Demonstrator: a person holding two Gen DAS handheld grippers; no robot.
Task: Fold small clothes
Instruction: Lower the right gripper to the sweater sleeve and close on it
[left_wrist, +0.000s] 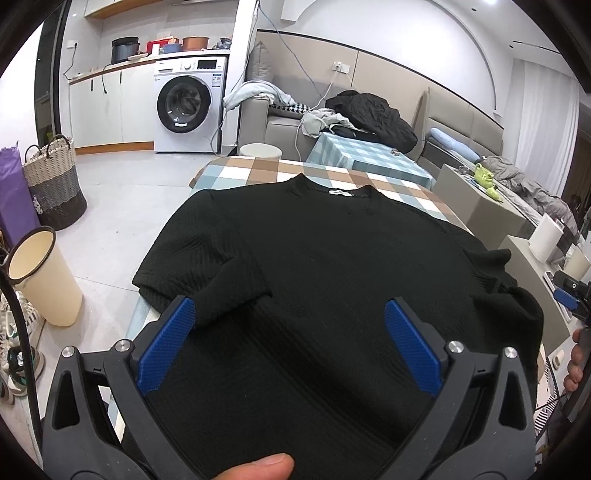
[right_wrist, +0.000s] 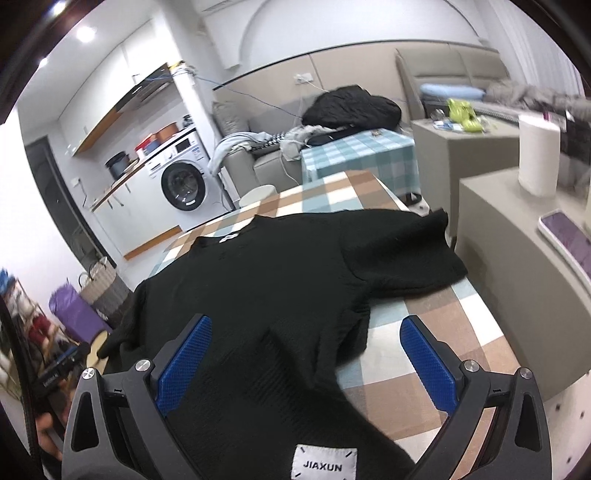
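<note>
Jaws apart on both sides. Left hand-held gripper (left_wrist: 288, 317) hangs over the lower body of the black short-sleeved knit top (left_wrist: 314, 258), fingers spread wide, holding nothing. Right hand-held gripper (right_wrist: 306, 332) likewise agape, straddling the top's side edge, one finger over fabric, the other over bare checked cloth. Top lies spread flat ahead of both, neckline at the far end, sleeves out sideways on the bench (right_wrist: 461, 332): probably laid open so the sides can be folded inward first.
</note>
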